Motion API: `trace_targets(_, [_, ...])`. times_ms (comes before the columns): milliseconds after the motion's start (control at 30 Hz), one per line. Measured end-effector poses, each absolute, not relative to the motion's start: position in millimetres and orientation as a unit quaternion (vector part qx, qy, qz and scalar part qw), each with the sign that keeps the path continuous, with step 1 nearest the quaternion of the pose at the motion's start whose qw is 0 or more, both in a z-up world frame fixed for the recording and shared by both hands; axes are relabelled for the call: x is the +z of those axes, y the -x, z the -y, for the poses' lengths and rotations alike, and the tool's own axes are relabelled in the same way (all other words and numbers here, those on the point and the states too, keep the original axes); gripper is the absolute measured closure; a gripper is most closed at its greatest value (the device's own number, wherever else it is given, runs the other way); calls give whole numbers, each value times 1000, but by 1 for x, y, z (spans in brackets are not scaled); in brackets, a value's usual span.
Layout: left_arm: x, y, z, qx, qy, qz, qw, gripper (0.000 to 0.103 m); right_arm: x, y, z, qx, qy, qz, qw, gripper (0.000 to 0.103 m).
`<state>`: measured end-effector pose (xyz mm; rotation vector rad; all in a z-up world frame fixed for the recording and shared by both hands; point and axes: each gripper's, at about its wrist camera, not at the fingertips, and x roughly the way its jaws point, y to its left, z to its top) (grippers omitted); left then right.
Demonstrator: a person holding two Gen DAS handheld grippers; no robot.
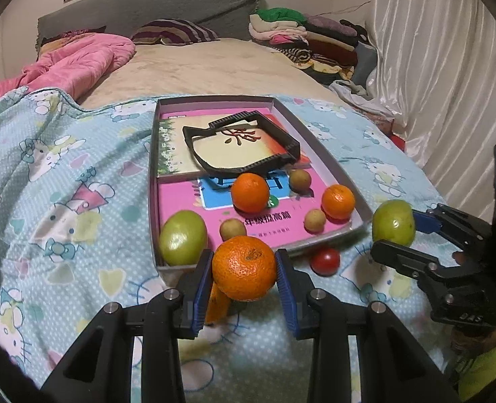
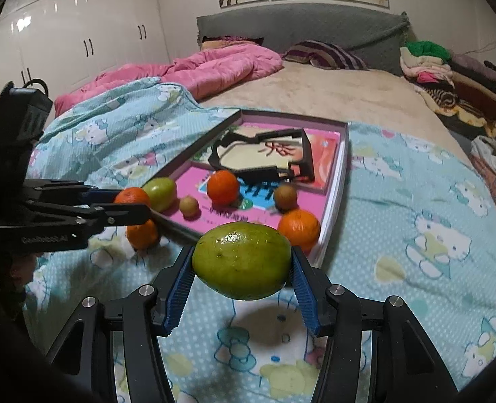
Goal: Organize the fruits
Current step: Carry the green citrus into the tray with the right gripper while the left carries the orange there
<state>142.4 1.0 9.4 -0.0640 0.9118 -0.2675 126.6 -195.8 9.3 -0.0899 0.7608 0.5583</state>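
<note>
Two fruits held rn: mandarin (image 1: 244,268) clamped betw left gripper (image 1: 244,273) pads, green fruit (image 2: 242,260) pinched by right gripper (image 2: 242,280), both just short of tray (image 1: 355,198). Prob light, firm-ish, smooth skin; grip across widest part.

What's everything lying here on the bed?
Blanket: one, light blue, on bed.
Tray: one, grey, on blanket.
Oranges: four, orange; two in tray, one on blanket, one in left tool.
Green fruits: two, green; one in tray, one in right tool.
Small round fruits: three, yellow-brown, in tray.
Red fruit: one, red, on blanket beside tray.
Books: two or more, pink, lining tray.
Frame: one, black, on books.
Left tool: one, black, blue pads, gripping orange.
Right tool: one, black, blue pads, gripping green fruit.
</note>
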Motion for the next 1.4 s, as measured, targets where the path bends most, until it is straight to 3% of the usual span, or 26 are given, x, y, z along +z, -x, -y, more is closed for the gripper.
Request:
trace_targets(800, [3,-163,9,-125,23,-445,887,66,20,-155,179,266,46,-353,896,46])
trace_targets(1400, [-1,-177,24,-141,15,-447,883,66,-6,-165,172,260,70,-375,887,46])
